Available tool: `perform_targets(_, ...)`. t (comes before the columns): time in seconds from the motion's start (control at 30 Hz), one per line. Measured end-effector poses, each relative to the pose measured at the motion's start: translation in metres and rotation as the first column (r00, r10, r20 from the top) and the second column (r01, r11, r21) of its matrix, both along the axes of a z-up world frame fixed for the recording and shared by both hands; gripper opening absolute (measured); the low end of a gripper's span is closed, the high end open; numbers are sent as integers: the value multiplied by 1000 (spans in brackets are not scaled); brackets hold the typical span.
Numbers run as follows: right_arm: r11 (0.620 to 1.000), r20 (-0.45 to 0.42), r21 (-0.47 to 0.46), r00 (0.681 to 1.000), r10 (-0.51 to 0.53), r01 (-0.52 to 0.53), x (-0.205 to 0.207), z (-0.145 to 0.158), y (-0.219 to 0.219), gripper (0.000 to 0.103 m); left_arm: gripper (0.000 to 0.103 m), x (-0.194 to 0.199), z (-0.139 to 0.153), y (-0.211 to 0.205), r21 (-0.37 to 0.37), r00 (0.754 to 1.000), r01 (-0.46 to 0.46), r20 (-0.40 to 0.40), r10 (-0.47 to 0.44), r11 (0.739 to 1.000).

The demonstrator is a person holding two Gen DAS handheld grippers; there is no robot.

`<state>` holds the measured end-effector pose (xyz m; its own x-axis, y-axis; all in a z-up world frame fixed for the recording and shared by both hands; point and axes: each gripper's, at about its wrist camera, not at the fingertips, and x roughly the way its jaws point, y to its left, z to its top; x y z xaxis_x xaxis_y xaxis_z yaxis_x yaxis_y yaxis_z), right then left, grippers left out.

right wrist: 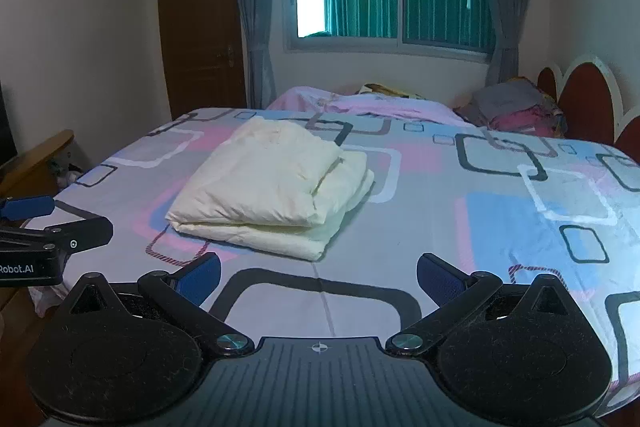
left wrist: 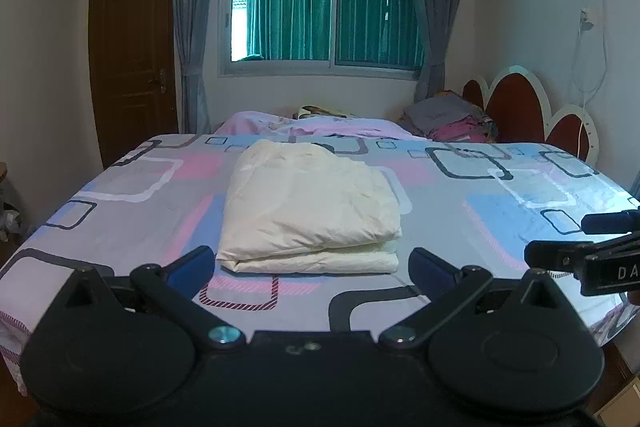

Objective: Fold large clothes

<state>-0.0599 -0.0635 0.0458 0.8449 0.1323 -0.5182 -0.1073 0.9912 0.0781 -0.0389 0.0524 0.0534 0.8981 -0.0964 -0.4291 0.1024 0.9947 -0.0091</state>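
Left gripper [left wrist: 312, 265], right gripper [right wrist: 319, 273]: jaws apart.

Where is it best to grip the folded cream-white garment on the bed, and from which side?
Probably the folded cream-white garment is best gripped at its thick near edge, from the bed's near side: stacked layers face both open grippers, left and right.

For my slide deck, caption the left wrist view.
Open left gripper facing a folded cream garment on the patterned bed.
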Motion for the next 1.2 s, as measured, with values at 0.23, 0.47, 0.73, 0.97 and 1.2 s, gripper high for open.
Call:
perform_targets(0.23,1000,9,1,1000,2,-2,-7,5,-5,103,103,-3,1,-2,-4,1000,2,3,-2,1000)
perform_targets(0.47,1000,5,6,1000,7,-7,-9,7,-12,103,103,-6,2,-5,-3,1000,7,3,-7,1000)
perform_targets(0.73,1000,6,5,1000,2,-2,-10,8,-15,103,103,-5,4,-8,1,1000,16,1,-16,1000)
perform_targets(0.97,1000,3,8,1000,5,-5,-8,9,-17,103,103,-4,5,-8,3,1000,17,0,-17,1000)
perform_targets(1.2,1000,4,4,1000,7,-7,-8,11,-17,103,103,-3,5,-8,3,1000,16,1,-16,1000)
